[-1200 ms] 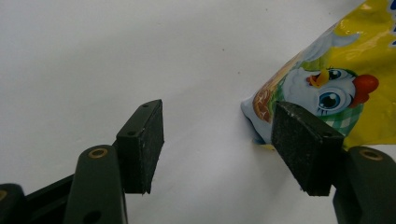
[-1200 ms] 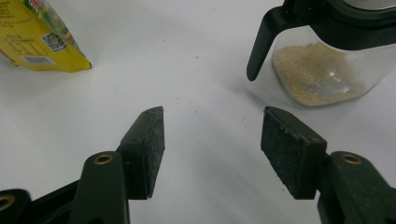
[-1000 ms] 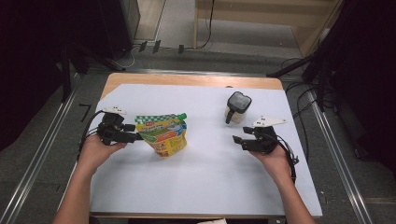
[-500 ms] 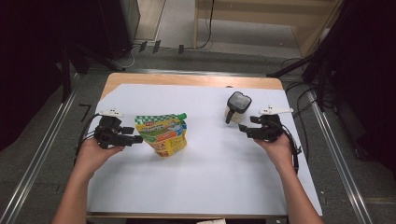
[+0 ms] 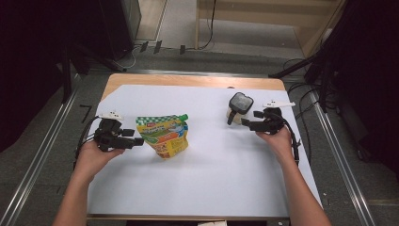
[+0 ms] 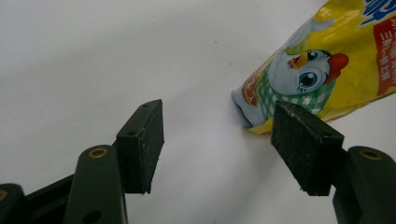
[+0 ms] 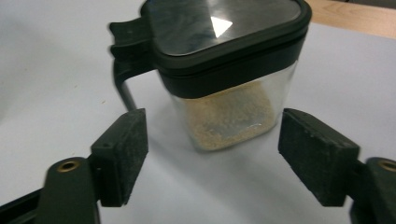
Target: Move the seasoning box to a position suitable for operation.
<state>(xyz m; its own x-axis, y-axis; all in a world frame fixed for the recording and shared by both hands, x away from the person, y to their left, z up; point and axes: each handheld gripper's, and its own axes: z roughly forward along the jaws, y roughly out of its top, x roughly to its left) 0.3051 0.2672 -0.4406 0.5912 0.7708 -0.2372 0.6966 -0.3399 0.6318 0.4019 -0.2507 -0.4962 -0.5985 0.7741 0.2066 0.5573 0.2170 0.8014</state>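
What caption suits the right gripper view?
Right gripper, open, lined up on a clear jar with a black lid, part full of tan grains, on the white table.

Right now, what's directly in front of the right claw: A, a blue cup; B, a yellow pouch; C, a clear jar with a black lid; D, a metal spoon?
C: the right claw stands open toward the clear jar, black-lidded, grains inside.

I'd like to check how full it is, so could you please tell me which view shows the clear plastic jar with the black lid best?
The right gripper view: the clear plastic jar with the black lid is close, with beige granules low inside. The high view shows it small, mostly its lid.
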